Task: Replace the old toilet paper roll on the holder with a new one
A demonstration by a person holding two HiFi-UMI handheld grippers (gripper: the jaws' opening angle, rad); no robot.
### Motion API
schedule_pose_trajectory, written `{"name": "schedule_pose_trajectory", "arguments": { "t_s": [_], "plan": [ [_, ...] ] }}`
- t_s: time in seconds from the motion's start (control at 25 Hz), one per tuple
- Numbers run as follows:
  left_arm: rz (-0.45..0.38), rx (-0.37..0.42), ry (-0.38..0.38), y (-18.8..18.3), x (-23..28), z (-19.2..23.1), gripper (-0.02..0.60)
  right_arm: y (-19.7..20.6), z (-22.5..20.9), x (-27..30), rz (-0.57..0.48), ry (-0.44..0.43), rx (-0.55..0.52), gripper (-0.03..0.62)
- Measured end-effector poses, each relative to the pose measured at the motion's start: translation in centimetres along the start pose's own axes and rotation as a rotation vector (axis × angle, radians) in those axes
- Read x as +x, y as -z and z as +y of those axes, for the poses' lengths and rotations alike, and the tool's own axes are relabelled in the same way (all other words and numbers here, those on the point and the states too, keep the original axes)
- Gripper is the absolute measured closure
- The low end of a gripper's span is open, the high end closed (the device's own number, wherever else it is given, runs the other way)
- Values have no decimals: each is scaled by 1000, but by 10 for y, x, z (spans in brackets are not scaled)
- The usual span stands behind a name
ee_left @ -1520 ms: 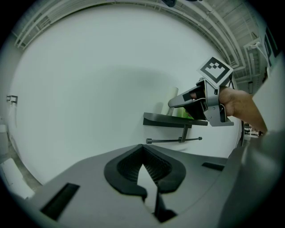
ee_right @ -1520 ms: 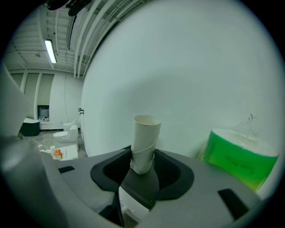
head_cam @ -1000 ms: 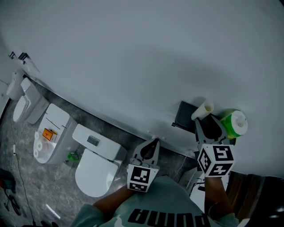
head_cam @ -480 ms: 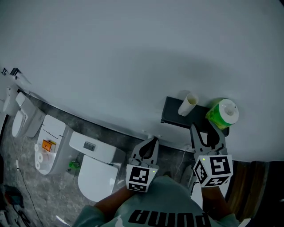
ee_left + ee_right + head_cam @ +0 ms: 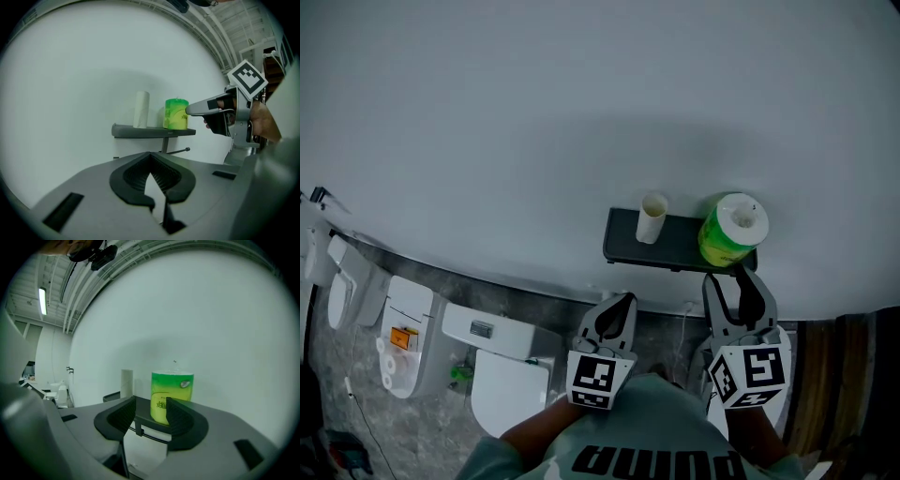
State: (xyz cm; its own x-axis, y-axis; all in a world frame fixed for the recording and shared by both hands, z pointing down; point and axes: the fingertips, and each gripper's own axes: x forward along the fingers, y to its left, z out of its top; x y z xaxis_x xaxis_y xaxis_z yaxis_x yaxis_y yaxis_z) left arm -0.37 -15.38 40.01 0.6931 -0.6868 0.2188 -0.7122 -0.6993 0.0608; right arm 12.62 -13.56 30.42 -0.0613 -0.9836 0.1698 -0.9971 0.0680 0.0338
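A dark wall shelf (image 5: 623, 246) (image 5: 123, 131) carries a bare cardboard tube (image 5: 653, 217) (image 5: 140, 109) standing upright and a green-wrapped toilet paper roll (image 5: 733, 228) (image 5: 171, 390). Under the shelf a thin holder rod (image 5: 176, 151) sticks out with nothing on it. My right gripper (image 5: 739, 279) (image 5: 151, 416) hangs just in front of the green roll, its jaws opening with nothing between them. It also shows in the left gripper view, where the right gripper's fingers (image 5: 201, 107) end beside the roll. My left gripper (image 5: 625, 302) (image 5: 150, 157) is shut and empty, lower left of the shelf.
A plain white wall fills the back. Toilets (image 5: 502, 361) and a bin with rolls (image 5: 398, 328) stand on the grey floor at the left. A brown wooden panel (image 5: 830, 394) is at the right. The person's shirt (image 5: 647, 445) fills the bottom.
The right gripper's tips were at the tilted cardboard tube; the tube now stands on the shelf and the gripper has drawn back. Both grippers shifted; the shelf sits further left in view.
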Motion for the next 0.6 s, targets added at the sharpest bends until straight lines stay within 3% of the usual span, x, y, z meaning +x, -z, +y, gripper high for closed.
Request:
{"name": "schedule_pose_trajectory", "arguments": {
  "t_s": [0.28, 0.6],
  "plan": [
    [-9, 31, 36, -12, 8, -20, 577, 0, -23, -4, -18, 17, 6, 320],
    [-15, 39, 26, -19, 10, -23, 577, -10, -43, 14, -44, 10, 0, 219]
  ]
}}
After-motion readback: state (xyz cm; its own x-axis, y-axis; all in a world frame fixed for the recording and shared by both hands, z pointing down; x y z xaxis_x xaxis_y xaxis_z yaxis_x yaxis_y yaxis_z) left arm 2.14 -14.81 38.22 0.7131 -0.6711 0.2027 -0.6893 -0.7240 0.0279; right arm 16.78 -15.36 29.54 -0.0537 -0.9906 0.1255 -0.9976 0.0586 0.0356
